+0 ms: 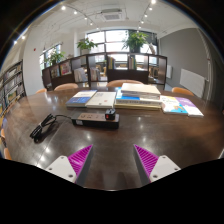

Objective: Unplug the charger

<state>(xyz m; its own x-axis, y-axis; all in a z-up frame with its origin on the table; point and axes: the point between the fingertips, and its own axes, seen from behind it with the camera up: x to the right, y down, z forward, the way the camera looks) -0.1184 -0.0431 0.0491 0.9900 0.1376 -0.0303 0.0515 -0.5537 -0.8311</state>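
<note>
A black power strip [97,119] lies on the brown table [150,130], well ahead of my fingers. A white charger [110,113] is plugged into its top near the right end. A black cable [45,127] runs from the strip's left end and loops toward the table's left edge. My gripper [113,160] is open and empty, its magenta pads [80,157] spread wide above the bare tabletop, short of the strip.
Books and papers [138,97] lie across the table behind the strip, with more at the right [181,105]. Chairs [66,88] stand along the far side. Shelves with plants [100,66] line the back of the room.
</note>
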